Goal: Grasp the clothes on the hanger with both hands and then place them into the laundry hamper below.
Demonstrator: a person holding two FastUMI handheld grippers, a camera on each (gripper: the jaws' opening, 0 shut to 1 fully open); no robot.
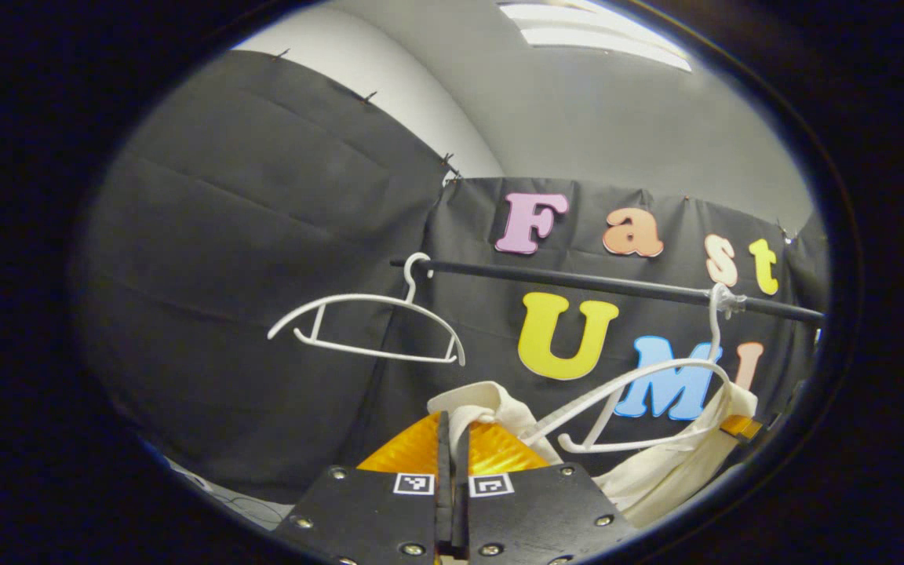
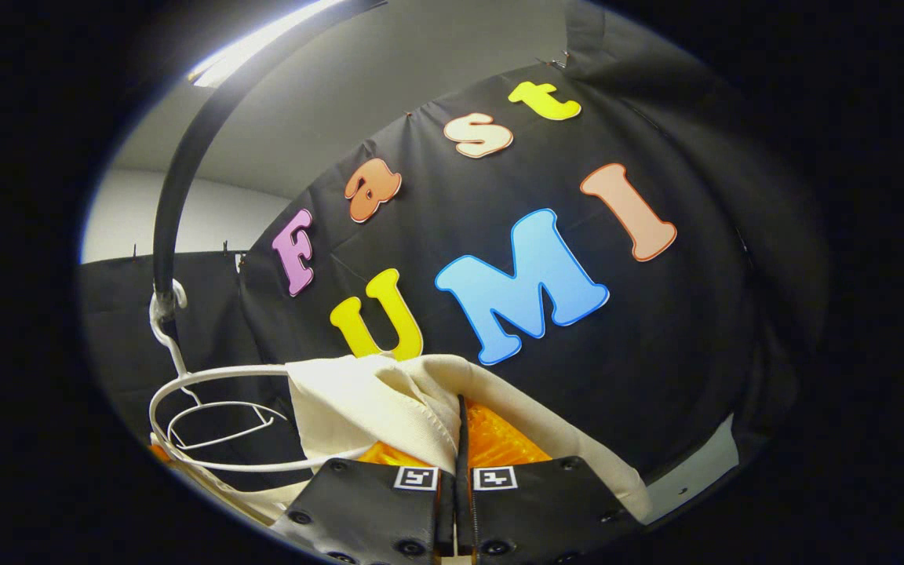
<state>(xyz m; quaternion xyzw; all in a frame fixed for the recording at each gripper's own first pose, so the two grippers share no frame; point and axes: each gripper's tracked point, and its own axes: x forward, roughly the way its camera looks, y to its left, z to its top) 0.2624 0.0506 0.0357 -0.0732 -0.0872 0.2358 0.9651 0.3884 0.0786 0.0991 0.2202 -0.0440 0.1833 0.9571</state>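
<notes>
A cream garment (image 1: 499, 408) hangs half off a white hanger (image 1: 640, 384) on the black rail (image 1: 577, 280). In the left gripper view my left gripper (image 1: 452, 424) is shut on a bunched fold of the garment's near shoulder; the rest of the cloth (image 1: 679, 463) droops to the right under the hanger. In the right gripper view my right gripper (image 2: 461, 408) is shut on the hem of the same cream garment (image 2: 373, 404), which drapes over its fingers. The hanger (image 2: 209, 377) curves off to the left there, still hooked on the rail (image 2: 185, 157).
A second, bare white hanger (image 1: 366, 322) hangs at the rail's left end, seen smaller in the right gripper view (image 2: 220, 424). Black cloth wall stands close behind the rail. A ceiling light (image 1: 601, 35) is overhead.
</notes>
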